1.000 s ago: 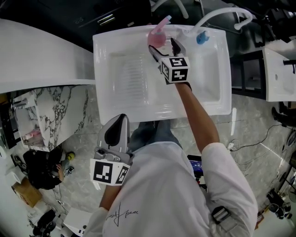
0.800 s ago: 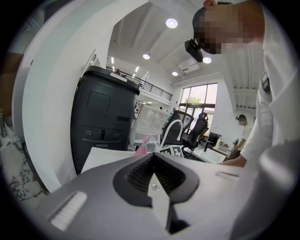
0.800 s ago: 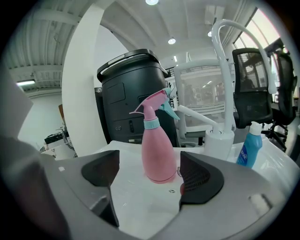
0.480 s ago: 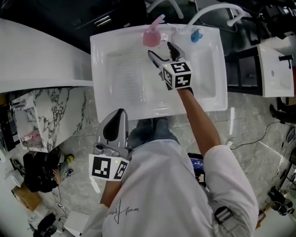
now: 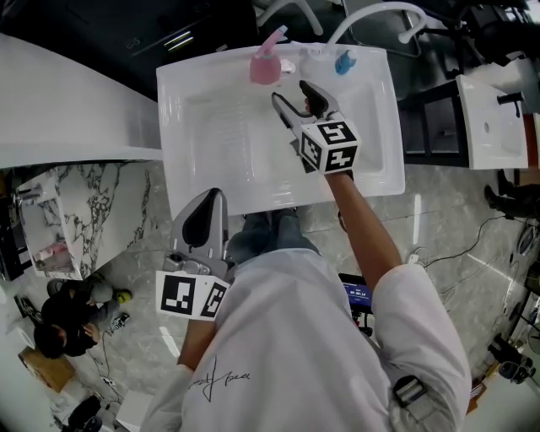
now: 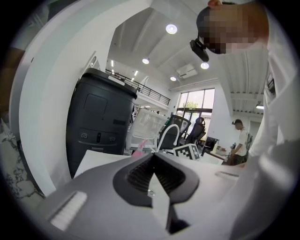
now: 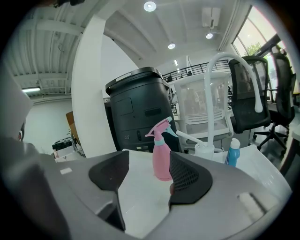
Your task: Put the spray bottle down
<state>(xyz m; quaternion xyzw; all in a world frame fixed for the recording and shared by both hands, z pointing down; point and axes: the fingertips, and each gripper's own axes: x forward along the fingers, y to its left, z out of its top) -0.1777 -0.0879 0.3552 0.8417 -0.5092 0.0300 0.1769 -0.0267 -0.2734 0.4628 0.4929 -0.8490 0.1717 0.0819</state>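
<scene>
White sink [image 5: 202, 169] fills the upper middle of the head view, set over grey marbled floor [image 5: 110, 202]. Pink spray bottle [image 5: 264, 63] stands upright on the sink's back rim, just left of the white curved faucet [image 5: 371, 17]; a small blue bottle [image 5: 343, 62] stands on the faucet's other side. Your right gripper [image 5: 291, 93] hangs over the basin, tips aimed toward the back rim, near the spray bottle but clear of it. In the right gripper view its jaws stand partly apart and have just been closing; nothing sits between the pads [image 7: 187, 180]. The spray bottle [image 7: 161, 157] shows beyond the gap, on the white surface, with its trigger head pointing right; the near jaw overlaps its lower right edge in the picture only. Blue bottle [image 7: 231, 152] and faucet [image 7: 225, 84] stand to its right, and a tall dark cabinet [image 7: 140, 108] rises behind. Your left gripper [image 5: 202, 228] is held low on your left side, this side of the sink's front edge. In the left gripper view its jaws [image 6: 153, 176] are pressed together with nothing in them.
</scene>
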